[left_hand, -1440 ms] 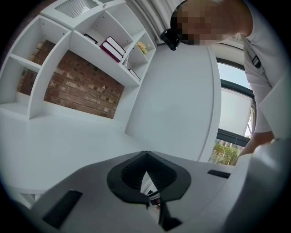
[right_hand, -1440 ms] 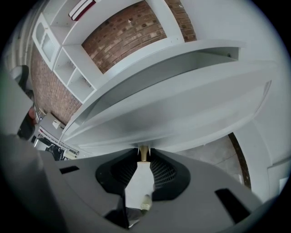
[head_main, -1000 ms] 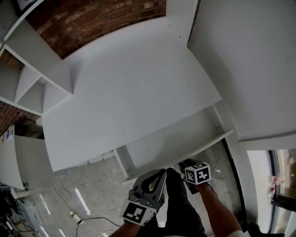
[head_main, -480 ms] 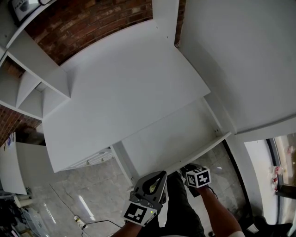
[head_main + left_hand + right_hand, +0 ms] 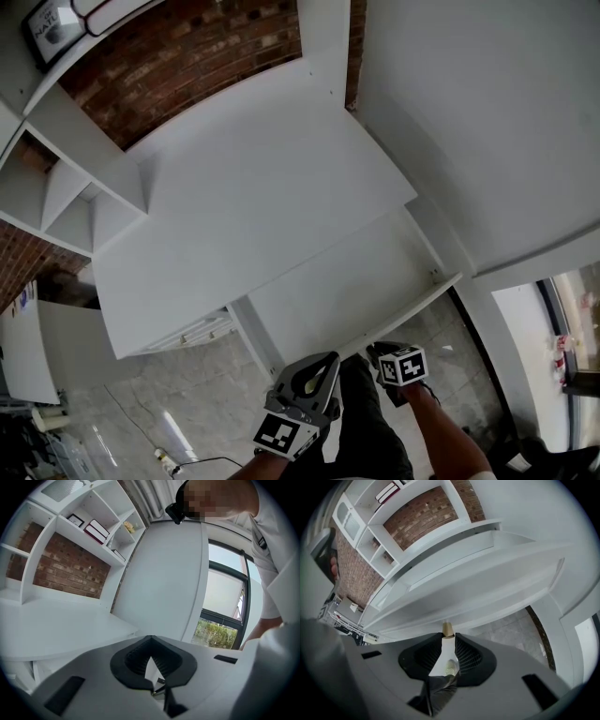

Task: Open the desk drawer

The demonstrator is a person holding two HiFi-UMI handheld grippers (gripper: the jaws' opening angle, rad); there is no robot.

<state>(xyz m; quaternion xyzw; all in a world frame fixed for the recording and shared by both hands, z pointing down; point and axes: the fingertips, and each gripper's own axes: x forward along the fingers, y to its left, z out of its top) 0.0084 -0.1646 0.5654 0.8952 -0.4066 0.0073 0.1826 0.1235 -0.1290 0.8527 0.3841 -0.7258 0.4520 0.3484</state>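
Note:
The white desk (image 5: 253, 187) has its drawer (image 5: 328, 291) pulled well out toward me, its inside bare. My right gripper (image 5: 377, 351) is at the drawer's front panel (image 5: 412, 302). In the right gripper view a small tan knob (image 5: 447, 629) on the panel (image 5: 478, 602) sits pinched between the tips of my right gripper (image 5: 448, 637). My left gripper (image 5: 326, 360) hangs beside it, below the drawer front and off to the left. It is shut on nothing and touches nothing, and in its own view the left gripper (image 5: 150, 641) points level past the desk.
White shelves (image 5: 66, 178) stand against a brick wall (image 5: 187, 47) at the left. A tall white panel (image 5: 487, 122) flanks the desk on the right. A lower drawer unit (image 5: 187, 333) sits under the desk's left half. My dark trouser leg (image 5: 366, 422) is below the grippers, and a cable (image 5: 187, 464) lies on the marbled floor.
The drawer has slid further out from under the desk. My right gripper has come back toward me with the knob. The left gripper has shifted a little with it.

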